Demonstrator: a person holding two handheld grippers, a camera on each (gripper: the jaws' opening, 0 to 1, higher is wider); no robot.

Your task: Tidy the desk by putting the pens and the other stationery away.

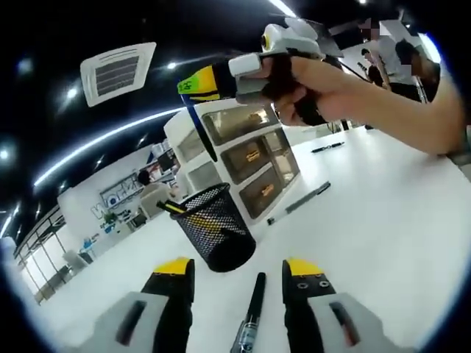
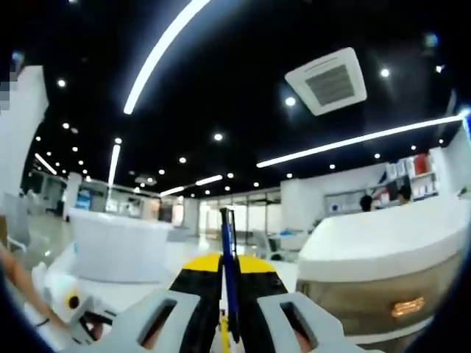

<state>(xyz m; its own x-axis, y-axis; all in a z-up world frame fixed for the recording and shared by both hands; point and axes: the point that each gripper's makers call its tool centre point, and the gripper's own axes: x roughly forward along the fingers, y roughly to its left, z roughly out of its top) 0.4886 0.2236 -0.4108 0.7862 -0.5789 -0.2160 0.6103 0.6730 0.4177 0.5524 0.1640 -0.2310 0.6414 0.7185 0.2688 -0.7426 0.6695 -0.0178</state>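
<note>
Right gripper [image 1: 193, 85], clamped on blue pen [image 1: 200, 129]: lower tip-first into mesh cup [image 1: 215, 224] directly below; left gripper [image 1: 239, 283] wide over black marker [image 1: 251, 316].

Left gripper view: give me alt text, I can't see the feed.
The right gripper, held in a hand, carries a blue pen above a black mesh cup on a white desk. The open left gripper straddles a black pen; drawers stand behind the cup.
</note>
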